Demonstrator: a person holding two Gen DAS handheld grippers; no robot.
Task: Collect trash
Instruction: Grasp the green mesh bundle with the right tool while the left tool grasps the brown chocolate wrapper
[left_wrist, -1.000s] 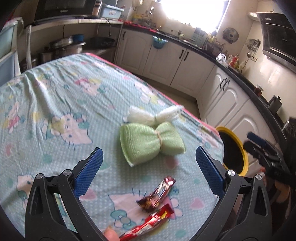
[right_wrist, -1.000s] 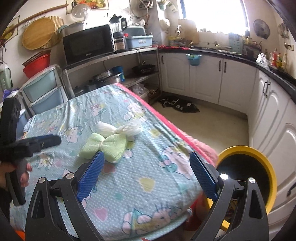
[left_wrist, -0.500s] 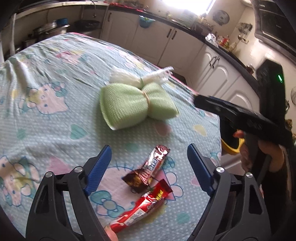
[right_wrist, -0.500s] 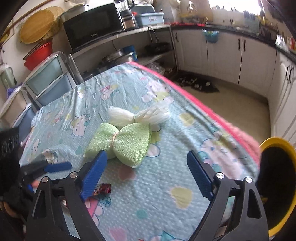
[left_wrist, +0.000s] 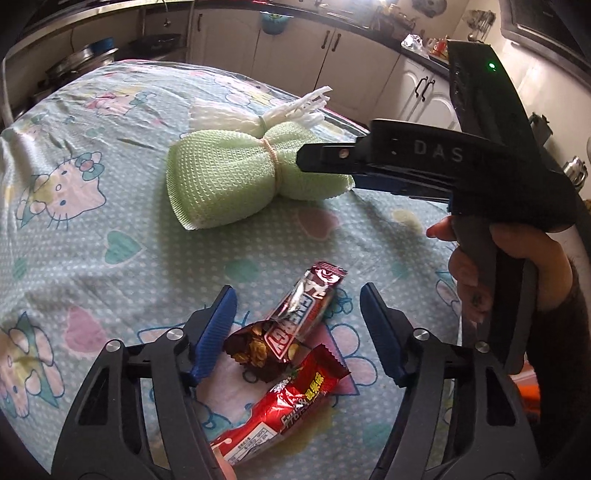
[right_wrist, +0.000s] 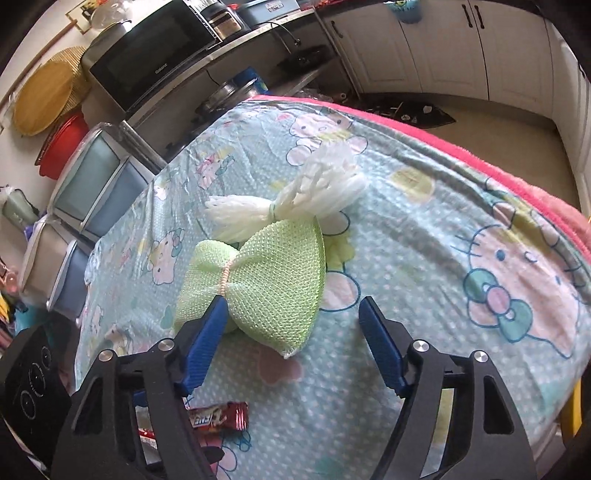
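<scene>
While both handheld grippers hang over the table covered in a pale blue cartoon-cat print cloth (left_wrist: 92, 229), each has its own piece of litter ahead of its fingers. Left gripper (left_wrist: 297, 325): the torn dark-brown foil snack wrapper (left_wrist: 295, 321) lies directly between the blue ribbed pads, its long axis running away from the camera and leaning slightly right, so roughly along the fingers and across the line on which they close. A red glossy snack wrapper (left_wrist: 284, 410) lies just nearer the camera, partly under the brown one's torn end, its long axis running diagonally from lower left to upper right. The left jaws have just been closing and stand at a middling gap; the left pad looks close beside the brown wrapper's open end, but no pinch shows, and the right pad is clear of it. Right gripper (right_wrist: 291, 332): the pale green mesh foam sleeve tied at its waist like a bow (right_wrist: 258, 284) sits just ahead, its wider lobe between the pads, its long axis running across from left to right. A white mesh foam bundle (right_wrist: 295, 199) lies touching it on the far side. The right jaws have also just been closing, half-wide; the left pad overlaps the tied waist in view, though contact cannot be told, and nothing is gripped. Judgement: left takes the brown wrapper, right the green sleeve; neither hand need cross.
</scene>
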